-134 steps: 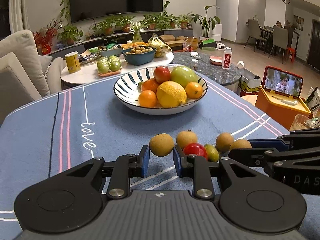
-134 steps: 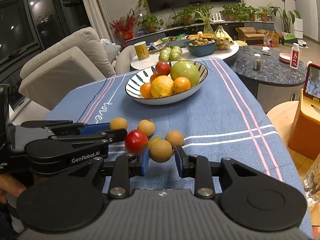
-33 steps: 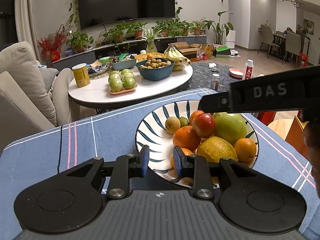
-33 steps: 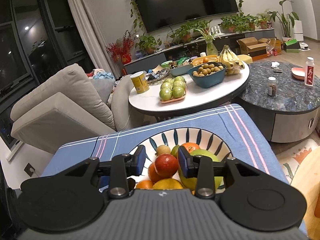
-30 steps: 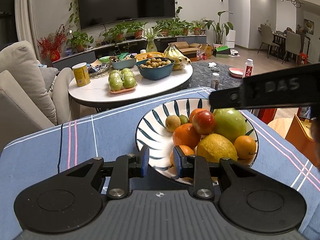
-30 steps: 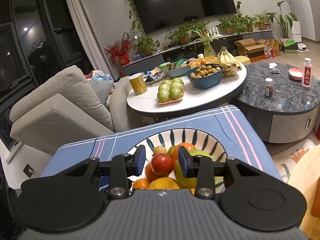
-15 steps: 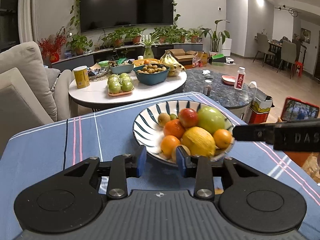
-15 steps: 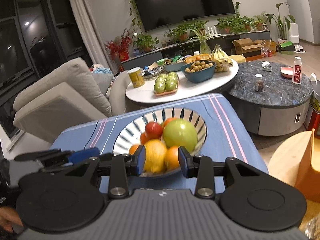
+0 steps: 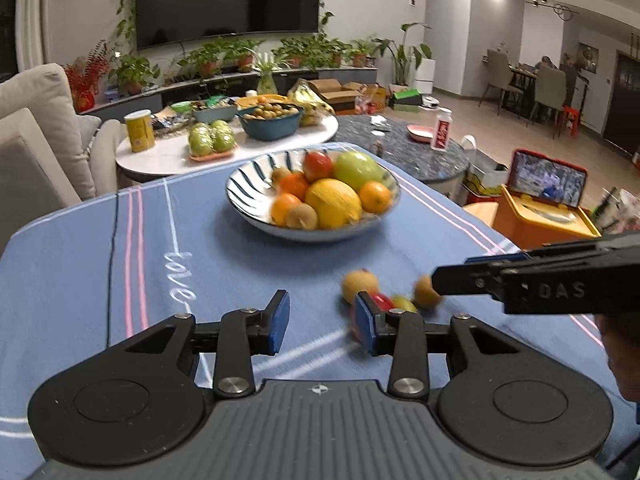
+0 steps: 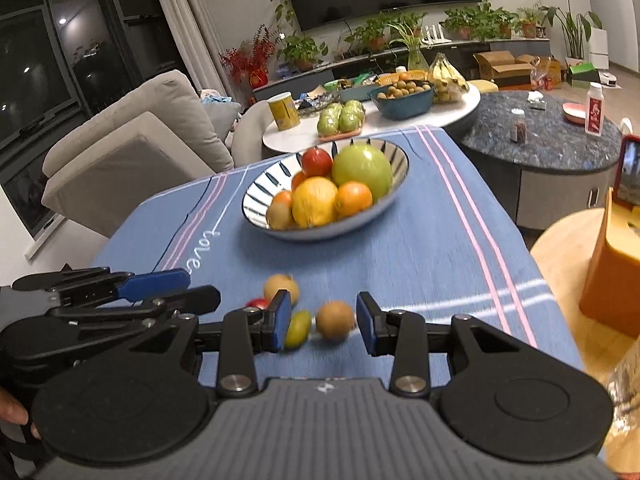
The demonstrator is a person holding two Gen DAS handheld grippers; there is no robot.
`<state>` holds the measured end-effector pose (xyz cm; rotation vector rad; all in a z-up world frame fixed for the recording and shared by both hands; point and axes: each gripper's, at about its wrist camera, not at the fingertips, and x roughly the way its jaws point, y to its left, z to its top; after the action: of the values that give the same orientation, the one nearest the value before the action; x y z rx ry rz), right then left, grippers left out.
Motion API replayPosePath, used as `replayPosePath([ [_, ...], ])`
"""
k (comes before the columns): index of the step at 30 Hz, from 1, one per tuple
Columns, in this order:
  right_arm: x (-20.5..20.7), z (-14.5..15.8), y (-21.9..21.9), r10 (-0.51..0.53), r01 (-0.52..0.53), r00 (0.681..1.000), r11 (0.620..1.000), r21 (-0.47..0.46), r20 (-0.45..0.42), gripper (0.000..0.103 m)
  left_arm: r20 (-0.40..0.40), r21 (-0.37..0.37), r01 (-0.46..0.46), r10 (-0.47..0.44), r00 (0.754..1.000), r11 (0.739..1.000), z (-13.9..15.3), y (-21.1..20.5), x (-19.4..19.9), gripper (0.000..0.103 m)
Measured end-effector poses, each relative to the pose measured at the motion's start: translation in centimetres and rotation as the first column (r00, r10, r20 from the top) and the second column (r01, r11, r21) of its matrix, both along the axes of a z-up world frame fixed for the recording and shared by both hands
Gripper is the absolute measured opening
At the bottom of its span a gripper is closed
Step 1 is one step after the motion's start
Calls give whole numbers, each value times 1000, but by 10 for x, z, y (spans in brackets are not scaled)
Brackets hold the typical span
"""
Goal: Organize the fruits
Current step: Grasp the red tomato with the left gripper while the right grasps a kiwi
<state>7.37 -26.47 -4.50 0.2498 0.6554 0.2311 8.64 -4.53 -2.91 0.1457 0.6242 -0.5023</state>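
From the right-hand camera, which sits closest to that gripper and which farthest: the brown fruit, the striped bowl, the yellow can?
1. Brown fruit, on the cloth just ahead of the right gripper.
2. Striped bowl, mid-table.
3. Yellow can, far left on the white table.

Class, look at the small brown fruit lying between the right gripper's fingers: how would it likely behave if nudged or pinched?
The small brown fruit looks round, so a nudge would probably roll it on the flat blue tablecloth. Being small, it is likely light. A pinch off-centre might squirt it sideways toward the yellow-green fruit.
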Motion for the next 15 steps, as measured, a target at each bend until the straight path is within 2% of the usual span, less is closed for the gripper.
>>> replayPosePath([
  [7,0,-6,-4,-19,19,1000,1000,16,-11,58,-16,23,85,-85,996,996,-9,-19,-9,34],
  [15,2,-11,-3,-6,7,1000,1000,30,-20,58,-32,51,72,-71,997,996,-21,-25,-2,34],
])
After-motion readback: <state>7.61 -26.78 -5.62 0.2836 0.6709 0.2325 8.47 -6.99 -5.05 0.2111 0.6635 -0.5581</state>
